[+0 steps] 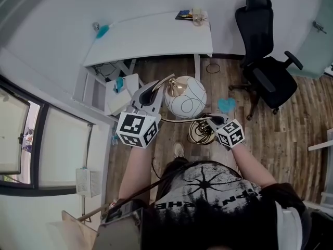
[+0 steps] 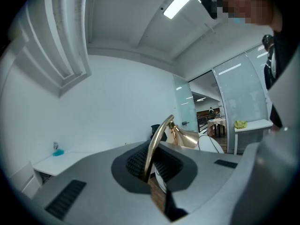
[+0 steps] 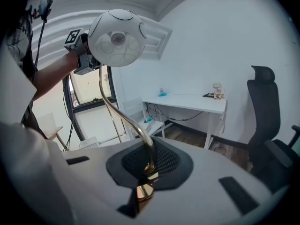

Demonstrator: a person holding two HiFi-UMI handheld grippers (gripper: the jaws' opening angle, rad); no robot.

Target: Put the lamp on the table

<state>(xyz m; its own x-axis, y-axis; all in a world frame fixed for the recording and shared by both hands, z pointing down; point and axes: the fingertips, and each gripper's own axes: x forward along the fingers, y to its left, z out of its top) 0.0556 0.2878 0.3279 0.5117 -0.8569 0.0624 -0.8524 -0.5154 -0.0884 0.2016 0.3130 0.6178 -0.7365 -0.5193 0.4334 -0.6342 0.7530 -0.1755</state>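
Lamp [image 1: 184,97] hangs short of the table [image 1: 151,35] — left gripper [image 1: 155,89] and right gripper [image 1: 214,120] each pinch its brass stem; only the head view shows its gold base [image 1: 199,132].

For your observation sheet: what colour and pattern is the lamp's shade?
The shade is white with thin dark curved lines, clearest in the head view.

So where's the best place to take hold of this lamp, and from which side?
Probably the thin brass stem, from the side, jaws across it: it fits narrow jaws, while the round white shade is too wide and smooth. Both grippers do this now: the left gripper shut near the shade, the right gripper shut near the base.
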